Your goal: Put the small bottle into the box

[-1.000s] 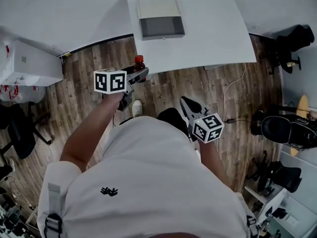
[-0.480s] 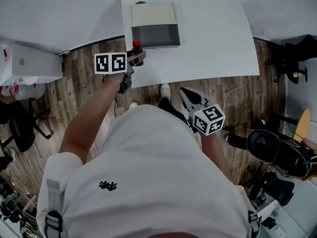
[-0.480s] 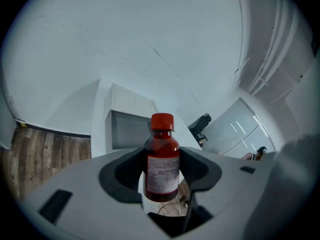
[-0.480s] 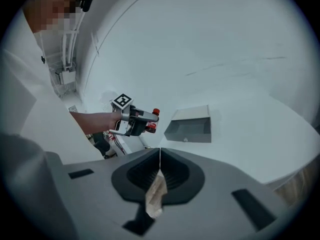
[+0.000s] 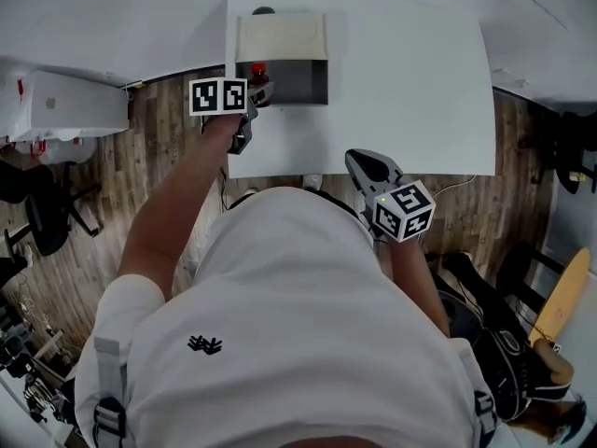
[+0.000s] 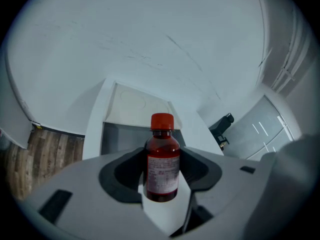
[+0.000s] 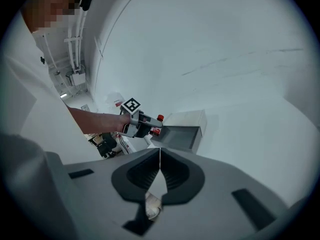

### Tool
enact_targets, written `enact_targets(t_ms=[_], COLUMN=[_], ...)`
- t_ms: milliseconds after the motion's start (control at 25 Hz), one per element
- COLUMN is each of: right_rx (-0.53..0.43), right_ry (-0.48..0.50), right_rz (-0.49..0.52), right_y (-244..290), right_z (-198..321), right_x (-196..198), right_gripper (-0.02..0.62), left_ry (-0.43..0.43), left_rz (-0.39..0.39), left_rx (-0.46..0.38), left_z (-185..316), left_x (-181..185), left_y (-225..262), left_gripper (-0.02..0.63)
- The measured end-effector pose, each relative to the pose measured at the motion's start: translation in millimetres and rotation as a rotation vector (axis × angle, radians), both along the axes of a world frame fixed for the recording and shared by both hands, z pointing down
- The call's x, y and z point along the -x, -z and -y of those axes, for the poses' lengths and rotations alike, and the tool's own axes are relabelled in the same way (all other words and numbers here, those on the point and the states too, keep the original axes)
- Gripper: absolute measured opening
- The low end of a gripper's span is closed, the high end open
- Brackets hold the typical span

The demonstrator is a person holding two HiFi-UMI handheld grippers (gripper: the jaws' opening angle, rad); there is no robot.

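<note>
My left gripper [image 5: 254, 93] is shut on a small brown bottle [image 5: 259, 75] with a red cap and holds it upright at the left front corner of the open box [image 5: 297, 80]. The box has a grey inside and a cream lid [image 5: 281, 37] folded back, and it stands on the white table [image 5: 410, 82]. In the left gripper view the bottle [image 6: 162, 159] stands between the jaws with the box [image 6: 120, 136] just beyond. My right gripper [image 5: 362, 161] hangs at the table's near edge, jaws shut with nothing in them [image 7: 159, 155]. The right gripper view also shows the bottle [image 7: 158, 124] beside the box [image 7: 181, 132].
A white cabinet [image 5: 58, 115] stands on the wooden floor [image 5: 168, 147] to the left of the table. Dark office chairs [image 5: 37, 217] are at the far left. A wooden board [image 5: 560, 292] lies at the right. A small dark thing [image 5: 264, 10] sits behind the box.
My left gripper has carried the bottle forward from over the floor to the box's left front corner. The right gripper has come up to the table's near edge, and the person has stepped closer.
</note>
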State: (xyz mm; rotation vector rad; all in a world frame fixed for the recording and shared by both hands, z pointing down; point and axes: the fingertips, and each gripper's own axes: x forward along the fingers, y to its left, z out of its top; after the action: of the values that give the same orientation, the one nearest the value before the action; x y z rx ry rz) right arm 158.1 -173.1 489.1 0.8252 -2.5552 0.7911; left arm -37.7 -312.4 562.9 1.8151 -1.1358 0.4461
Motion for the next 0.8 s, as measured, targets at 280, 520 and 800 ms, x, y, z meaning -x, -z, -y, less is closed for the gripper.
enact_targets(t_ms=[280, 520, 800], right_rx=[0.016, 0.042, 0.062], right_ry=[0.047, 0.052, 0.049], right_rz=[0.016, 0.031, 0.044], right_y=[-9, -16, -21], right_z=[26, 38, 46], right_x=[-18, -30, -40], right_gripper=[0.009, 0.009, 0.009], left_ry=[0.061, 0.074, 0.063], left_rz=[0.115, 0.183, 0.285], left_rx=[0.083, 0.145, 0.242], left_z=[19, 16, 14], left_x=[15, 25, 27], left_y=[-42, -61, -82], left_gripper=[0.222, 0.222, 0.222])
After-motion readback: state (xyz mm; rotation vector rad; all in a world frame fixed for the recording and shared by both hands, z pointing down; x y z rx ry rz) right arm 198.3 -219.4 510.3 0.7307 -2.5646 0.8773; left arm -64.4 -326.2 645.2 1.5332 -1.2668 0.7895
